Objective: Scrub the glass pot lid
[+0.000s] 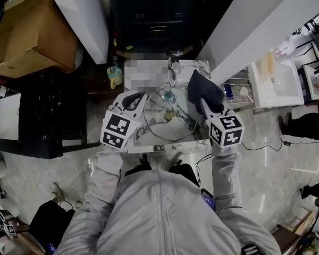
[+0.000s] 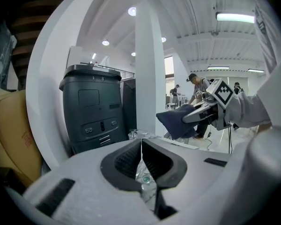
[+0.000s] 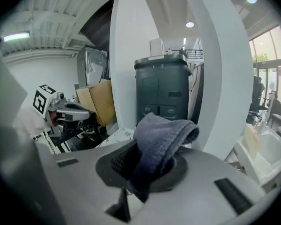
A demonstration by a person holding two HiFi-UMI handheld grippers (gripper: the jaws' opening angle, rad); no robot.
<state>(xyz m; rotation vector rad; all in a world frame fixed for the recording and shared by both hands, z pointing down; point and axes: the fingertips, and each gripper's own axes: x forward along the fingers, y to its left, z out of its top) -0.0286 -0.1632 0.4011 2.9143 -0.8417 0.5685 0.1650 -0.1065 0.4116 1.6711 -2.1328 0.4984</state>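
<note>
Honestly, scrubbing looks not yet underway. The glass pot lid point(image 1: 170, 127) sits on the marble table point(image 1: 141, 137). The left gripper point(image 2: 141, 149) seems pinched tight on its rim, and the right gripper point(image 1: 204, 106) clamps a dark cloth point(image 3: 161, 130) held clear of the glass.

Head view: high up, steeply down on the tabletop point(image 1: 149, 138), both tools small below.
Left tool point(image 2: 141, 157) view: close behind its jaws, roughly level, catches the right tool point(image 2: 196, 115) at right.
Right tool view: same setup, left tool at left.
Both share the dark cabinet point(image 2: 91, 107) and white pillar point(image 2: 150, 69).
</note>
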